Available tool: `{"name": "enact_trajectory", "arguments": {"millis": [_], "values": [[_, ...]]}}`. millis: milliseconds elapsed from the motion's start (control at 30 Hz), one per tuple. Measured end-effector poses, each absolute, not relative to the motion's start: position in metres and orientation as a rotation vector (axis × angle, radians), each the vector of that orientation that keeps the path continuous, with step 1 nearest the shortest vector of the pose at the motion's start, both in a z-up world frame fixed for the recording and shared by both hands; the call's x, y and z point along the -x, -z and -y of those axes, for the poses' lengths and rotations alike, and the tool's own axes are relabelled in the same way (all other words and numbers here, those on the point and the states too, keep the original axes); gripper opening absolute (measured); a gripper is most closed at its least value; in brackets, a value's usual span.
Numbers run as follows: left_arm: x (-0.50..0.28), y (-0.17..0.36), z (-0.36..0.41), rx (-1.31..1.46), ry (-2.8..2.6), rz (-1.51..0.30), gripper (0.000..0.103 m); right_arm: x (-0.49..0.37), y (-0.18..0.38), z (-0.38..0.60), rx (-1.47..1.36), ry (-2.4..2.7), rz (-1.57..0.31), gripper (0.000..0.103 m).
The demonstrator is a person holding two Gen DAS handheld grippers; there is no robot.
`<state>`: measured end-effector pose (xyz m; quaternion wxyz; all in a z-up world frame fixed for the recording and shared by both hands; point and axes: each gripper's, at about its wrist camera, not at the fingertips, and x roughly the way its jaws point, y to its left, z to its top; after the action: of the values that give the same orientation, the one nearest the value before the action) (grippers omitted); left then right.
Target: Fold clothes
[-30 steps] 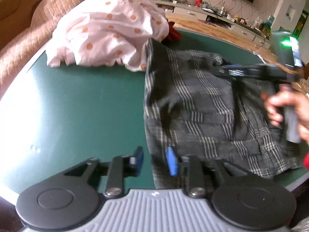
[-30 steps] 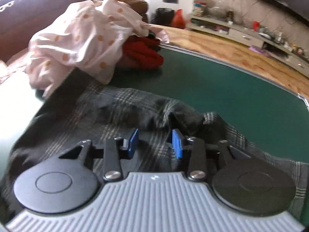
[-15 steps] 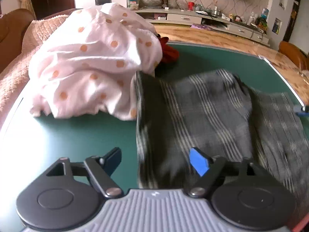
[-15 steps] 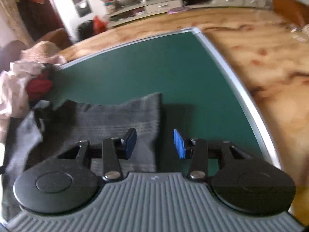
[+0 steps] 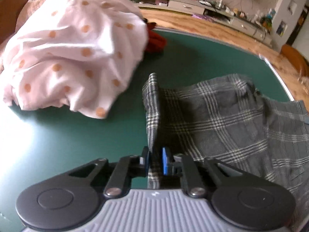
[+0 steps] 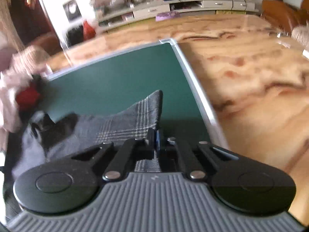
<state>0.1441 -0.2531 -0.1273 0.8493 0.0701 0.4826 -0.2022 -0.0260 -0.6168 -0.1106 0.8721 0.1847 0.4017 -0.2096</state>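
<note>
Left wrist view: the plaid garment (image 5: 222,119) lies spread over the right half of the green table (image 5: 67,135), dark grey with pale check lines, one edge folded up into a narrow standing ridge that runs toward the camera. The left hand-held gripper (image 5: 155,161) is clenched on that ridge, blue pads pressed against the cloth from both sides, pointing steeply down at the table. Just left of the garment, apart from it, sits a rumpled heap of white cloth (image 5: 73,54) with orange dots, and a red cloth (image 5: 156,40) shows from behind that heap

Right wrist view: the right hand-held gripper (image 6: 155,138) is also clamped tight on the plaid garment (image 6: 123,123), holding a corner that rises to a point ahead of the fingers. It tilts down toward the table's (image 6: 119,77) right side, near the pale metal rim (image 6: 195,85). Beyond the rim spreads a glossy wooden floor (image 6: 251,73). The red cloth (image 6: 27,95) and the white cloth (image 6: 11,89) appear blurred at the far left, well apart from this gripper. A low cabinet (image 6: 173,5) crowded with small items stands against the far wall
</note>
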Motion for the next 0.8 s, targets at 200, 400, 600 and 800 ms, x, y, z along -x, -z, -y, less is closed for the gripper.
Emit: {"name": "enact_trajectory", "arguments": {"millis": [200,400,600,800], "values": [[-0.146,0.115,0.265,-0.216,0.336,-0.929,0.087,0.016,0.119,0.604,-0.235,0.6,-0.861,0.026],[-0.186,0.116,0.272,-0.208,0.349,-0.899,0.083,-0.016,0.103,0.556,-0.365,0.217,-0.731,0.026],[-0.201,0.134,0.269,-0.214,0.278,-0.933,0.07,-0.077,0.134,0.506,-0.256,0.066,-0.841,0.024],[-0.18,0.135,0.265,-0.276,0.16,-0.852,0.079,-0.07,0.138,0.516,-0.21,0.223,-0.837,0.0]]}}
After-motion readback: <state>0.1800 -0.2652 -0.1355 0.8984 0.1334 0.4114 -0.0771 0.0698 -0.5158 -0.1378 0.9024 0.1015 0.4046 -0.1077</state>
